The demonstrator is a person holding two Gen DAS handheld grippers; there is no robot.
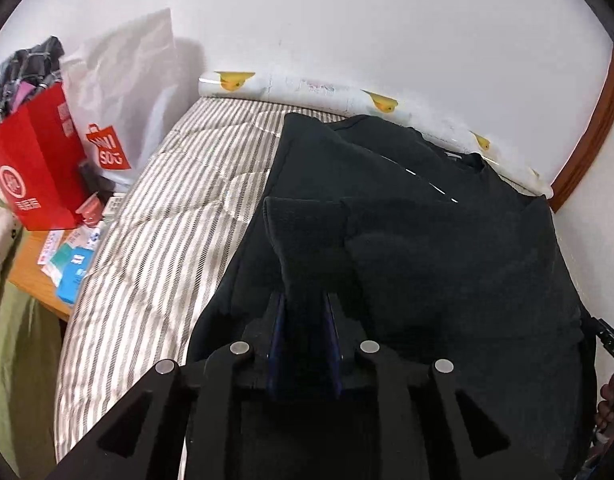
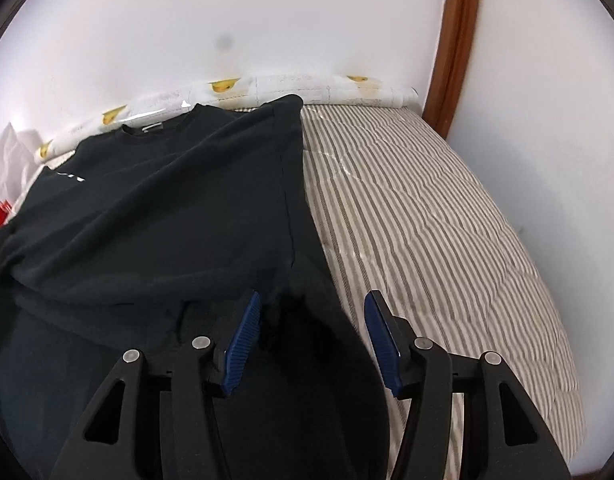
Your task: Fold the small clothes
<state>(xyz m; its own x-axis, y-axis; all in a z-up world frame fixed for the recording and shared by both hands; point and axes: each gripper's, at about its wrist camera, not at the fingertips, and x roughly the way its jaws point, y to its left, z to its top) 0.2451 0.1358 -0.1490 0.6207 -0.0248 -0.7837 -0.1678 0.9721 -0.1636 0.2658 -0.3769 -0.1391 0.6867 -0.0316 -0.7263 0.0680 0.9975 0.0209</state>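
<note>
Your left gripper (image 1: 305,300) is pinching a fold of the black T-shirt (image 1: 427,216) between its nearly closed blue pads (image 1: 277,332), and the cloth is rising straight ahead of the fingers. The T-shirt is lying on the striped bed (image 1: 167,208), its long axis running away from you, collar pointing to the wall. Your right gripper (image 2: 313,336) is standing half open, pressing on nothing; the shirt's near hem is lying between and just left of its fingers, so this hand is nearer.
</note>
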